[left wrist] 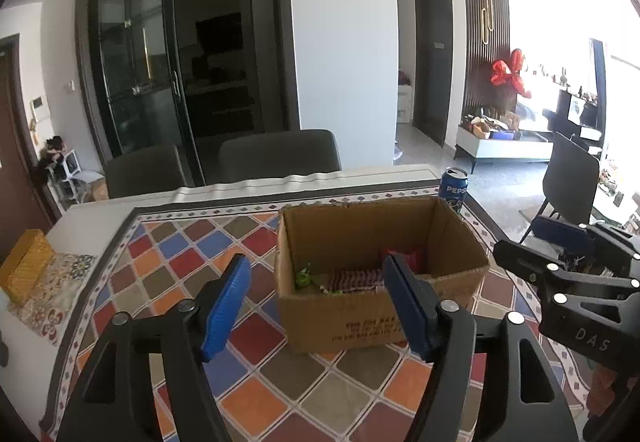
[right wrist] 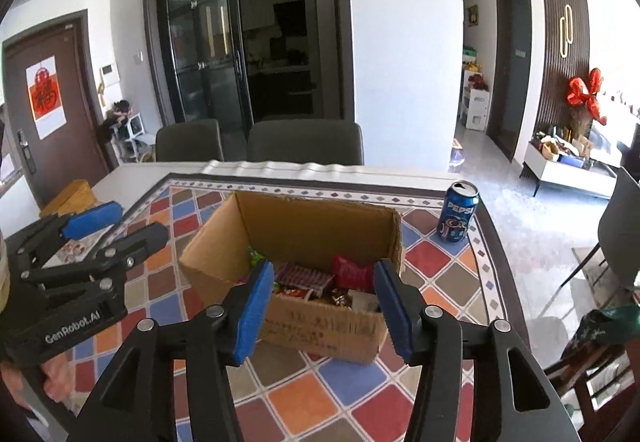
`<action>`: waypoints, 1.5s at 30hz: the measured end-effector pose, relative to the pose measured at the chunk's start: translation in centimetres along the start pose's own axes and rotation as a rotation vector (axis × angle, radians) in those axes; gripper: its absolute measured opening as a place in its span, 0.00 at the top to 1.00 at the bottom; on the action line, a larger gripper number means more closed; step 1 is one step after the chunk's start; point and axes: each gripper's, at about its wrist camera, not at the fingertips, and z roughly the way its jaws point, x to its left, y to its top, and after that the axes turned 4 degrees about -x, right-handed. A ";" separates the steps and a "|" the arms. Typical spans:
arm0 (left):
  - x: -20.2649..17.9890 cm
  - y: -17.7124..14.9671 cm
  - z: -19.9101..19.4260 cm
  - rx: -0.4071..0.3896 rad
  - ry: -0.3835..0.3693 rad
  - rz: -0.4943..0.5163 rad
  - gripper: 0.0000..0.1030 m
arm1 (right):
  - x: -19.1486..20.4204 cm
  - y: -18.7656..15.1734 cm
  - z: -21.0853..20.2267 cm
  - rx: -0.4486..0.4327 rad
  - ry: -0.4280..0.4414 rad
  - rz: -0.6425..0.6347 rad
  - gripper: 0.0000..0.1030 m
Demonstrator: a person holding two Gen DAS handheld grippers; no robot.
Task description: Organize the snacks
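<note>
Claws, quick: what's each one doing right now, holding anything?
Left claw: open, holding nothing, in front of the cardboard box.
Right claw: open, holding nothing, also facing the box.

White table (right wrist: 132, 172) covered mostly by a dark-bordered cloth of multicoloured diamond patches (right wrist: 432, 262). Directly on the cloth: open brown cardboard box (right wrist: 320, 226) near the middle, and a blue Pepsi can (right wrist: 459, 212) upright, apart from the box near the cloth's far right edge. On the left end, off the patchwork cloth: a yellow woven box (left wrist: 26, 266) resting on a floral-patterned mat (left wrist: 56, 290).
</note>
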 end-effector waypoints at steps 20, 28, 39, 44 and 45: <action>-1.2 -4.9 -9.7 -0.120 0.101 0.001 0.03 | 0.8 -5.5 -9.2 -0.109 -0.084 0.010 0.23; -1.5 -6.2 -12.9 -0.175 0.129 -0.006 0.00 | 1.0 -6.9 -11.2 -0.108 -0.094 0.012 0.22; -1.5 -6.7 -15.1 -0.188 0.118 -0.020 0.00 | 1.9 -7.9 -13.7 -0.143 -0.084 -0.010 0.19; -1.5 -6.9 -15.3 -0.183 0.104 -0.027 0.00 | 1.9 -8.0 -14.1 -0.138 -0.073 -0.006 0.19; -1.5 -6.9 -15.4 -0.182 0.100 -0.029 0.00 | 1.9 -8.0 -14.1 -0.139 -0.075 -0.007 0.19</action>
